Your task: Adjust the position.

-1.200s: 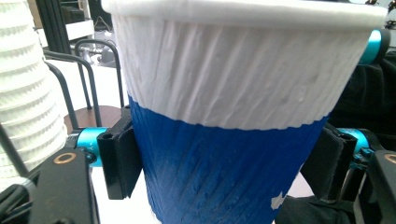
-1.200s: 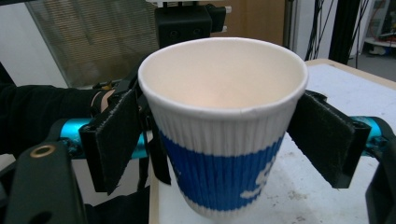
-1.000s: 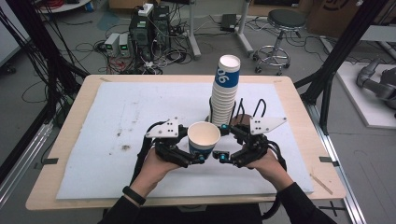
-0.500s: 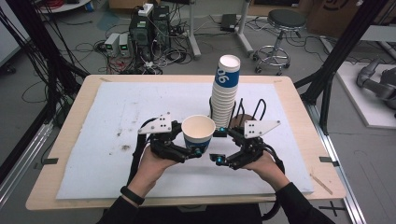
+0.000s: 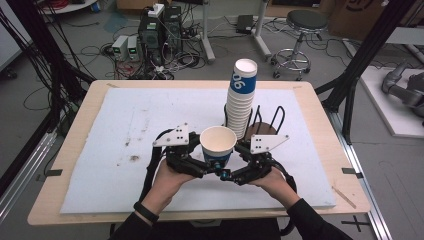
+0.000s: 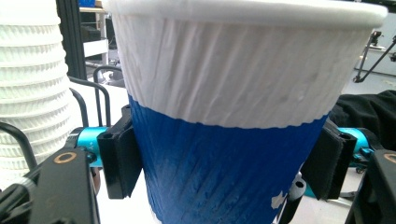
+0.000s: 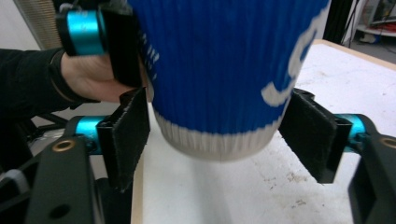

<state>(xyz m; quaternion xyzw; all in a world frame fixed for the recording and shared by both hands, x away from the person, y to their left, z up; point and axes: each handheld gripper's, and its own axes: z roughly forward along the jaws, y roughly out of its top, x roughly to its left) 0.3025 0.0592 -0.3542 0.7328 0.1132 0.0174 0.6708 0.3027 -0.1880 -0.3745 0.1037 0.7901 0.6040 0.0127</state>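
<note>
The left gripper (image 5: pixel 214 161) clamps the paper cup (image 5: pixel 218 145); the right gripper (image 5: pixel 231 169) stands open around its base – white print cut off, unreadable. The cup stack (image 5: pixel 241 97) reads "90".

White figures reading "06" stand on the blue band of the top cup (image 5: pixel 244 76) of the cup stack (image 5: pixel 240 106); the held cup's (image 7: pixel 233 70) white marking is unreadable.

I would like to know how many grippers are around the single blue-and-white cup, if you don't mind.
2: the left gripper grips the cup on its left side, and the right gripper sits at its right with jaws apart near its base.
</note>
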